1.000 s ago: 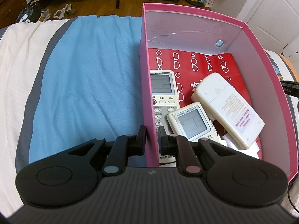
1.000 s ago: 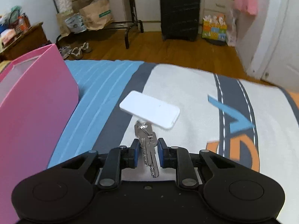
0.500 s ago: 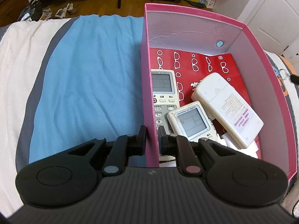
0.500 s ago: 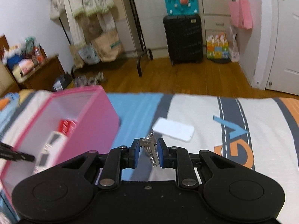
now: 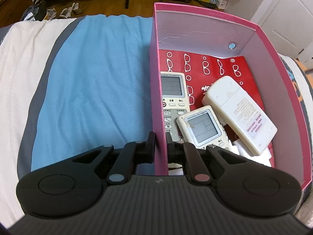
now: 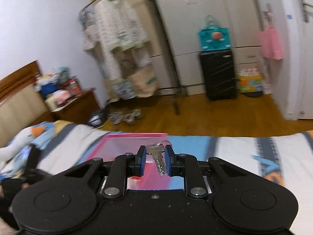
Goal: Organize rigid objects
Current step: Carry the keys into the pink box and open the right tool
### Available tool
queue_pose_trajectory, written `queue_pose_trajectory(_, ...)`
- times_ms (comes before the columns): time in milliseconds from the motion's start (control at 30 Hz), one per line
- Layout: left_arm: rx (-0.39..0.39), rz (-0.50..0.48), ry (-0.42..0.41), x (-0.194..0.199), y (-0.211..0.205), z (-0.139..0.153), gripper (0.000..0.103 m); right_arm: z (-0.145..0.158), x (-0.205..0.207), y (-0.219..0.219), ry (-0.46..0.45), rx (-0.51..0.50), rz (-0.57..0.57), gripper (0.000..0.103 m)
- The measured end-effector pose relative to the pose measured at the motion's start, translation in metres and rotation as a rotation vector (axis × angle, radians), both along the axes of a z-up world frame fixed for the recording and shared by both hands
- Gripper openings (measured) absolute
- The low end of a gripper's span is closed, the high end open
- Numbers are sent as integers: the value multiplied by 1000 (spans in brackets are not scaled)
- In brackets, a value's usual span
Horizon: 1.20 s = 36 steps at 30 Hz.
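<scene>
- The keys (image 6: 158,157) hang blade-down in our right gripper (image 6: 155,161), long axis roughly along the fingers; the pads look slightly apart, the keys against the right one.
- The box (image 6: 137,137) lies directly ahead and below, so we judge a short forward carry, then release.
- Our left gripper (image 5: 160,143) is clamped on the box's left wall (image 5: 156,90), steadying it; the remotes (image 5: 201,127) lie inside.

Three remotes (image 5: 199,129) inside box (image 5: 205,31)

both wrist views close above shared pink box (image 5: 156,90)
</scene>
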<state>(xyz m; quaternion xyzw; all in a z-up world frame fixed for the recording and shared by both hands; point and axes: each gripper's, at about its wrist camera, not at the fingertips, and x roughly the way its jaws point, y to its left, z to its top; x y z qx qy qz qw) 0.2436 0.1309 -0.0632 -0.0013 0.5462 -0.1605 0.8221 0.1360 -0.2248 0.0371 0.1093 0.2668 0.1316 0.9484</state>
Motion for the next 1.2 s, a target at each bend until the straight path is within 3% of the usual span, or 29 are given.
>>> queue_pose_trajectory(300, -23, 3, 9, 2, 5, -2, 9, -10, 33, 78, 148, 115, 215, 24)
queue_pose_trajectory(633, -49, 7, 20, 3, 8, -3, 11, -53, 83, 156, 301, 96, 234, 24)
queue_pose_trajectory(933, -56, 0, 17, 3, 10, -3, 11, -71, 112, 165, 334, 67, 153, 27)
queue_pose_trajectory(1067, -60, 3, 21, 4, 10, -4, 11, -54, 103, 143, 301, 98, 159, 28)
queue_pose_trajectory(1200, -54, 4, 19, 3, 8, -3, 11, -31, 85, 109, 251, 48, 142, 34)
